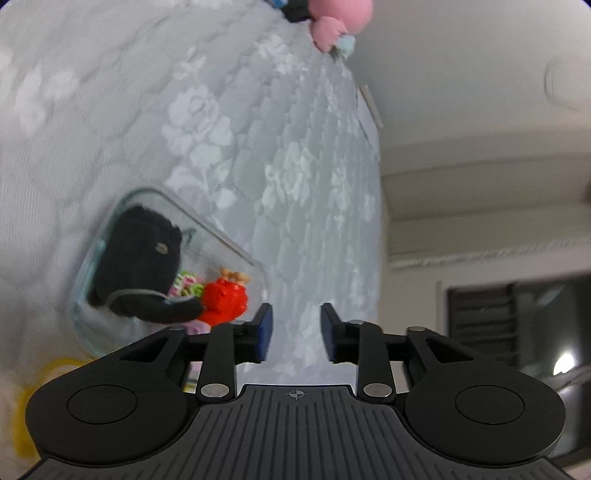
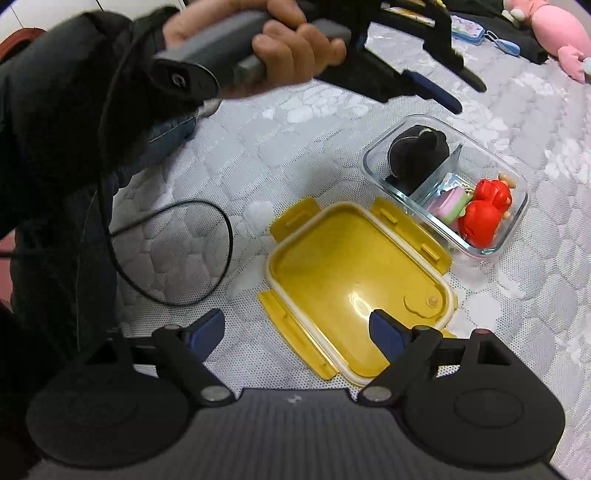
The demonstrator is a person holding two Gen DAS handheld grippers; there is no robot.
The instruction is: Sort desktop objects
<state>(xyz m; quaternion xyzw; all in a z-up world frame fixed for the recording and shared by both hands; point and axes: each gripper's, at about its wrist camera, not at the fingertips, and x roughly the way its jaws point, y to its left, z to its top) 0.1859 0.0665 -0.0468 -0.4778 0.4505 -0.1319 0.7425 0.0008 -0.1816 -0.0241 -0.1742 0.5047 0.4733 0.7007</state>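
A clear glass box [image 2: 519,221] with a divider stands on the quilted surface. One compartment holds a black pouch [image 2: 417,151]; the other holds a red toy figure [image 2: 484,214] and a pink-green item [image 2: 448,205]. A yellow lid [image 2: 354,280] lies upside down beside it. My right gripper [image 2: 295,332] is open and empty, just above the lid's near edge. My left gripper [image 1: 296,332] is open and empty, raised and tilted, with the glass box [image 1: 207,229], black pouch [image 1: 140,254] and red toy [image 1: 223,299] to its left. It also shows in the right wrist view [image 2: 436,92], above the box.
A pink plush toy [image 2: 554,33] and a small patterned case [image 2: 467,29] lie at the far edge. The plush also shows in the left wrist view [image 1: 332,18]. A black cable [image 2: 207,258] loops left of the lid. The person's dark sleeve [image 2: 55,147] fills the left.
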